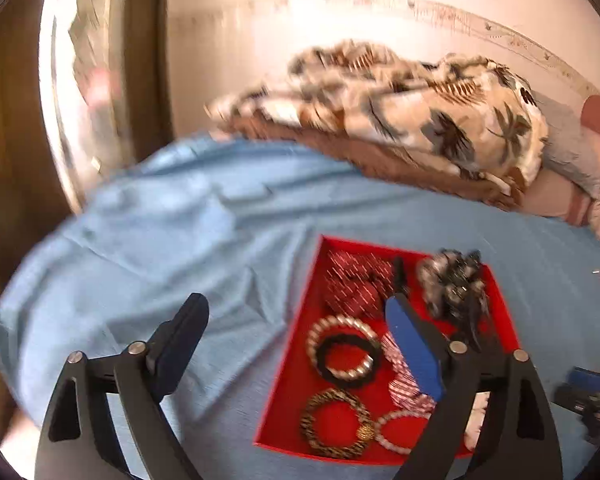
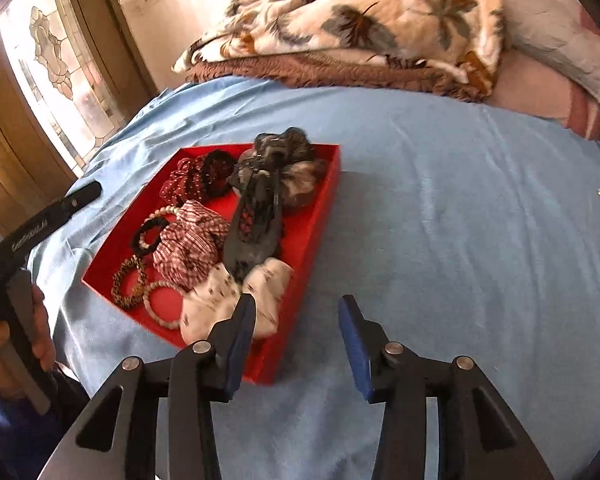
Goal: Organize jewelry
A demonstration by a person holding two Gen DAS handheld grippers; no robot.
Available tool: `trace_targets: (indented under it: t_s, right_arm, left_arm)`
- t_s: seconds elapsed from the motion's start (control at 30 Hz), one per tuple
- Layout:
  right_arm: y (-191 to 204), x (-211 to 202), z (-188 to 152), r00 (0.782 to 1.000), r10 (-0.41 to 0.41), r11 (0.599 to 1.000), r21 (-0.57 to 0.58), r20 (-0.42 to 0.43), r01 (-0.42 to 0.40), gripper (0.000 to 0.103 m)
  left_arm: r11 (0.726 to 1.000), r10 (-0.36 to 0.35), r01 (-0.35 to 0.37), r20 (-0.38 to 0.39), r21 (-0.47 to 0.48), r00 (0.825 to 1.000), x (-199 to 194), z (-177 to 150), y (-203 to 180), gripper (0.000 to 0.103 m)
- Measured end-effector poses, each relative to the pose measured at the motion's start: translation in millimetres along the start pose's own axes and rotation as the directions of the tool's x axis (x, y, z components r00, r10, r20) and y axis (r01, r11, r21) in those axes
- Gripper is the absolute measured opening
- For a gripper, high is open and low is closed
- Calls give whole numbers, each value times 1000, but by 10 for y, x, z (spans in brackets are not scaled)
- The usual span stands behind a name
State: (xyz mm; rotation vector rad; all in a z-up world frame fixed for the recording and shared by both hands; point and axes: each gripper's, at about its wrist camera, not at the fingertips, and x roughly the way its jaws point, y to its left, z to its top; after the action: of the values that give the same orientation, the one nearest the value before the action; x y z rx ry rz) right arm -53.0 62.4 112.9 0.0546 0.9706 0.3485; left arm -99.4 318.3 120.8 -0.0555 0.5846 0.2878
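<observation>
A bed covered in a light blue sheet point(image 2: 440, 208) fills most of both views. At the top of the right wrist frame lies a heaped palm-print blanket point(image 2: 360, 12) over a brown one, with a pale pillow point(image 2: 556, 36) at the upper right. A stained-glass window point(image 2: 48, 60) in a wooden frame takes the upper left.

On the sheet, left of centre in the right wrist view, sits a shallow red tray point(image 2: 320, 208); in the left wrist view it lies at the lower right point(image 1: 296, 364). Inside it, a grey-and-black fluffy scrunchie point(image 2: 296, 168) fills the far right corner, with a dark red spotted scrunchie point(image 2: 188, 182) to its left. A long dark hair clip point(image 2: 256, 224) runs down the middle. Beside it is a red-checked scrunchie point(image 2: 188, 244), and at the near edge a white printed scrunchie point(image 2: 224, 300). Along the left side lie a pearl bracelet with a black hair tie point(image 2: 150, 232), a gold-and-black beaded bracelet point(image 2: 128, 284) and a pale bead bracelet point(image 2: 160, 304).

The left tongs point(image 1: 296, 344) are spread wide and empty, one finger over the sheet, the other over the tray. The right tongs point(image 2: 296, 344) are also apart and hold nothing, low at centre, just by the tray's near corner. The left view is blurred, so small details there are uncertain.
</observation>
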Motion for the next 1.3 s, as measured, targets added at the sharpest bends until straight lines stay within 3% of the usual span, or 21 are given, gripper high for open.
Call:
trace_targets:
  t_s: [0.13, 0.43, 0.77, 1.07, 1.3]
  right_arm:
    - [-155, -207, -173, 999, -31, 999, 22, 30, 30, 53]
    - [-252, -603, -386, 991, -76, 997, 16, 114, 74, 64]
    - [-229, -819, -492, 985, -65, 998, 12, 160, 64, 70]
    - [-249, -905, -568, 982, -82, 997, 14, 170, 81, 73]
    - [-253, -916, -601, 981, -97, 995, 16, 167, 96, 75]
  left_arm:
    - [996, 83, -84, 103, -1, 991, -350, -9, -116, 100]
    - [994, 110, -103, 185, -46, 977, -1177, -73, -332, 103]
    - [999, 26, -24, 66, -37, 998, -1524, -259, -585, 103]
    - [1000, -15, 15, -4, -1, 1000, -1568, -429, -770, 103]
    - [1000, -2, 4, -78, 29, 997, -1470, -527, -884, 103]
